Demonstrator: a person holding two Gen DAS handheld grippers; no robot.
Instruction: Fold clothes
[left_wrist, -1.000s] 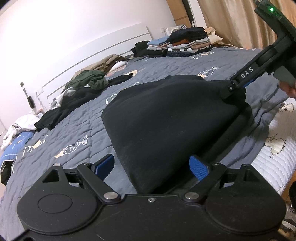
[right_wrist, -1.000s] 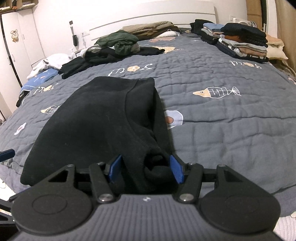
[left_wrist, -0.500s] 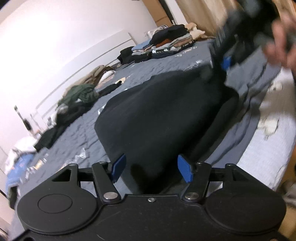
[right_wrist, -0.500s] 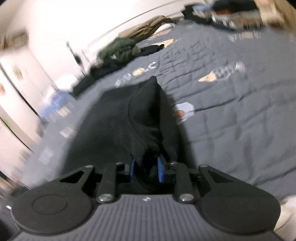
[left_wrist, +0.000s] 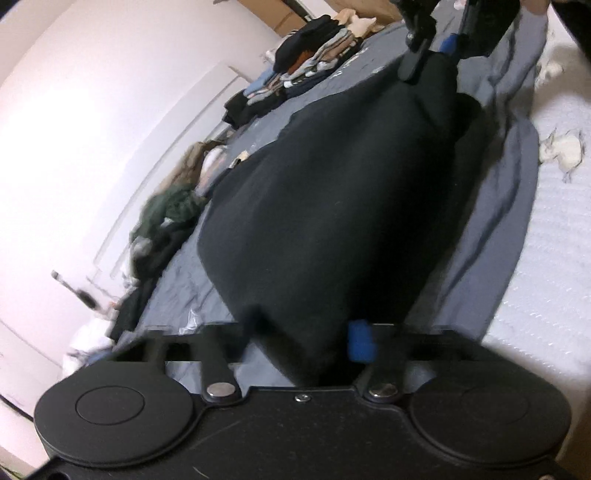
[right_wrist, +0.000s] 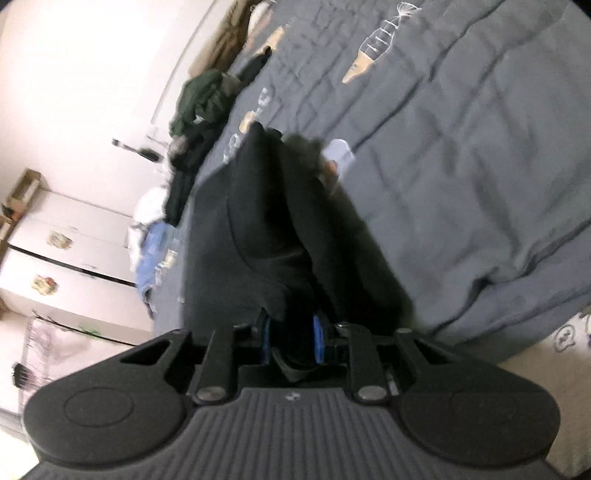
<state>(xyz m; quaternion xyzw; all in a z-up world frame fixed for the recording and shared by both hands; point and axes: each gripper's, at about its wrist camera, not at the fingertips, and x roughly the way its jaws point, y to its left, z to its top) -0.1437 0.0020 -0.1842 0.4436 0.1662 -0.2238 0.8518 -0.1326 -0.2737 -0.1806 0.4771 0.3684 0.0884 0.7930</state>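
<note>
A black garment (left_wrist: 332, 206) hangs stretched between my two grippers above the grey quilt (left_wrist: 491, 206). At the bottom of the left wrist view my left gripper (left_wrist: 306, 332) is shut on the garment's near edge. One blue pad (left_wrist: 362, 341) shows and cloth hides the other finger. The right gripper (left_wrist: 432, 55) holds the garment's far end at the top right of that view. In the right wrist view, the right gripper (right_wrist: 291, 334) is shut on a bunched fold of the black garment (right_wrist: 266, 221), which runs away from it in thick ridges.
A stack of folded clothes (left_wrist: 314, 70) sits at the far side of the bed. Unfolded clothes, one dark green (right_wrist: 203, 99), lie by the headboard. The grey quilt (right_wrist: 461, 166) has fish prints. White sheet (left_wrist: 554, 258) shows at the bed's edge. A white wardrobe (right_wrist: 66, 266) stands left.
Both grippers went from open around the garment's edge to shut on it. They lifted it off the quilt and both views have rolled sideways.
</note>
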